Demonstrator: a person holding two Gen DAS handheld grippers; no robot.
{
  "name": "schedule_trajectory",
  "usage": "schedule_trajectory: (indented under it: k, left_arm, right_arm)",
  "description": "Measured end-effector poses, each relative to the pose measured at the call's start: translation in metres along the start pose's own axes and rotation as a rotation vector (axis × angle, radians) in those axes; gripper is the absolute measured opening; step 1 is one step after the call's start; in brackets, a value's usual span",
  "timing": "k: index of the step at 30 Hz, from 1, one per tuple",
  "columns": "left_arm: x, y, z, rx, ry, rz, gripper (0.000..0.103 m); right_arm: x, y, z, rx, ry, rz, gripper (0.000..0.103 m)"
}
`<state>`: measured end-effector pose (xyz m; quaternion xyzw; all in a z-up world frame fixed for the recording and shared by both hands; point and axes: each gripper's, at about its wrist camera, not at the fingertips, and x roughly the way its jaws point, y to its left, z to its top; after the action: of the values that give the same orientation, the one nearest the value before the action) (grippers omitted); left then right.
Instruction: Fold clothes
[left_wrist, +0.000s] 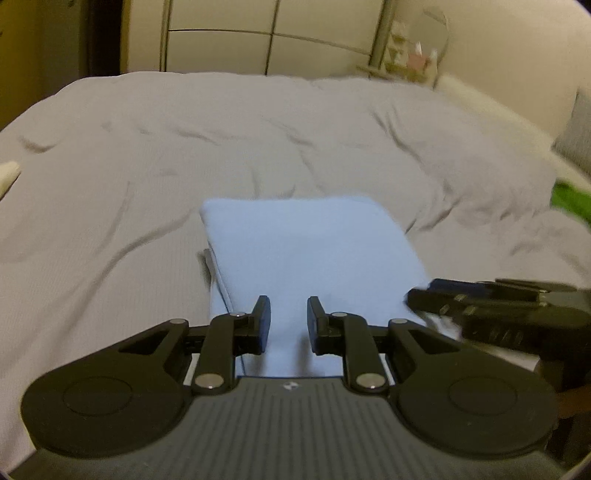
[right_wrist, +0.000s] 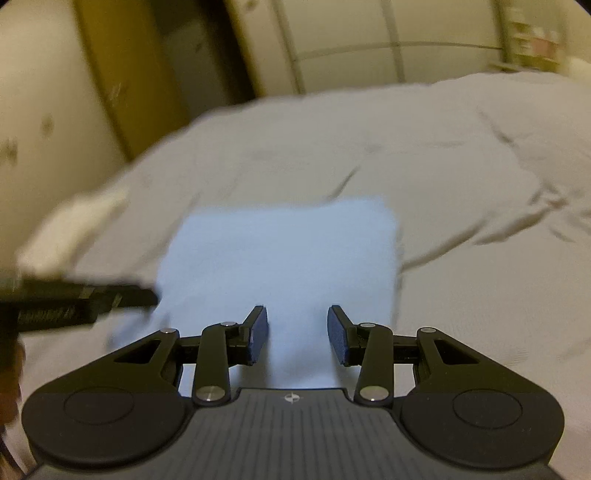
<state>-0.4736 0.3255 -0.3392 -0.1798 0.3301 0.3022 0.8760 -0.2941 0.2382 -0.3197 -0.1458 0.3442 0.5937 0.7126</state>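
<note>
Clothes: we see one light-blue garment folded square on the bed, both grippers, left and right, open over it; a green item at three o'clock looks unfolded.

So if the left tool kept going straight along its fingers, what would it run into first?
Most likely the folded light-blue cloth, which lies directly ahead between the open fingers of the left tool. Beyond it there is only the wrinkled grey bedspread. Height above the cloth is unclear, so contact depth is uncertain.
</note>
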Motion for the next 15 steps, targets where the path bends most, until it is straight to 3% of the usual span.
schedule_trajectory:
  k: [4, 7, 9, 15]
  left_arm:
    - [0.026, 0.007, -0.022, 0.023, 0.036, 0.049, 0.017]
    - [0.023, 0.014, -0.017, 0.003, 0.045, 0.060, 0.007]
    - [0.017, 0.016, -0.006, -0.006, 0.024, 0.052, 0.006]
    - [0.034, 0.021, 0.034, 0.005, -0.028, 0.021, 0.006]
  right_arm:
    - [0.015, 0.023, -0.014, -0.173, 0.029, -0.064, 0.042]
    - [0.006, 0.006, 0.002, -0.108, 0.031, -0.001, 0.042]
    - [-0.001, -0.011, 0.016, -0.044, 0.002, 0.028, 0.042]
    - [0.017, -0.052, 0.049, 0.076, -0.053, -0.013, 0.044]
